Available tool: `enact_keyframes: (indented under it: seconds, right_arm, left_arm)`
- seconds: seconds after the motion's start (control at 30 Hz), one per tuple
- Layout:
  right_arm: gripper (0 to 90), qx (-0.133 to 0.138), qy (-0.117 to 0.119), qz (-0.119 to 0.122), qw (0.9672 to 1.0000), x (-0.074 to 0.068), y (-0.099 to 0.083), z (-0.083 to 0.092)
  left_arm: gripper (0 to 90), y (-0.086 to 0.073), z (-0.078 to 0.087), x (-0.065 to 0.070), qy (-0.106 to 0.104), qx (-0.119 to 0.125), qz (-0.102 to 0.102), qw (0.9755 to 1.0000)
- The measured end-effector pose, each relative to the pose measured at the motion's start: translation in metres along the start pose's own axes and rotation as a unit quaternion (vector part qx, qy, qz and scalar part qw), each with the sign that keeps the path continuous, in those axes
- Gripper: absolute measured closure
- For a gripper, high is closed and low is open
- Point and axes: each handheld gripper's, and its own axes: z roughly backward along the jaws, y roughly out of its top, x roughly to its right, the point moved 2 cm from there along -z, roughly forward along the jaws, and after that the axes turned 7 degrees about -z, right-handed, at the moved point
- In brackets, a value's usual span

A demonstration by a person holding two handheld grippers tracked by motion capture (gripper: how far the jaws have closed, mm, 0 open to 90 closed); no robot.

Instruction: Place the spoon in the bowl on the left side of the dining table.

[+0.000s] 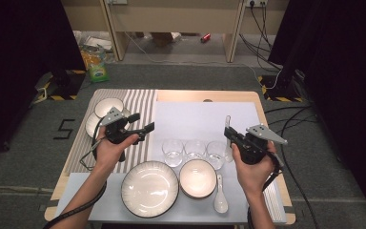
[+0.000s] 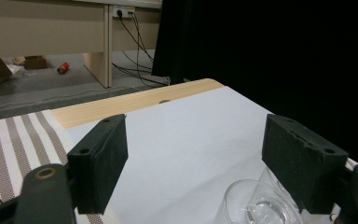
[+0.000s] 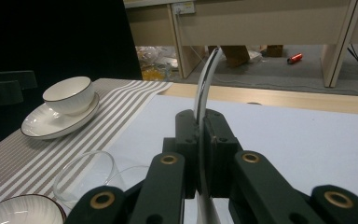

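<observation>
1. My right claw (image 1: 228,133) is clenched on the bottom edge of a thin white dish (image 1: 228,123) with a dark rim. The dish stands on edge right of centre in the high view. In the right gripper view it rises from between the pads (image 3: 186,140) and curves off to one side.
2. The grip is my main worry. It takes only a narrow strip of a smooth glazed rim, so I judge the dish could pivot or slide out if I tilt the wrist.
3. If it drops, it lands on the row of three glasses (image 1: 194,149) just below and left of that claw. The nearest glass (image 1: 216,152) sits almost under it, so a chip or a toppled glass seems likely.
4. My left claw (image 1: 145,123) is released, with its jaws wide apart and nothing between them. It hangs left of centre over the edge of the striped mat (image 1: 140,102) and points towards the glasses.
5. At the bottom of the high view lie a large plate (image 1: 149,188), a bowl (image 1: 198,178) and a spoon (image 1: 220,195), which crowd any low path.
6. A small bowl on a saucer (image 1: 108,106) sits at the upper left of the mat.
7. The white sheet (image 1: 195,119) towards the back of the worktop (image 1: 205,95) looks like the safest place to set down.
</observation>
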Motion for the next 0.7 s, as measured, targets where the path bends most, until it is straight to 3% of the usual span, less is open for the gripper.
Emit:
enact_keyframes:
  seconds: [0.7]
  right_arm:
    - [85.9, 0.011, 0.007, 0.005, 0.9999, -0.0036, 0.0040, -0.0046]
  left_arm:
    - [21.6, 0.0053, -0.0043, 0.0018, -0.003, 0.002, -0.002, 1.0000]
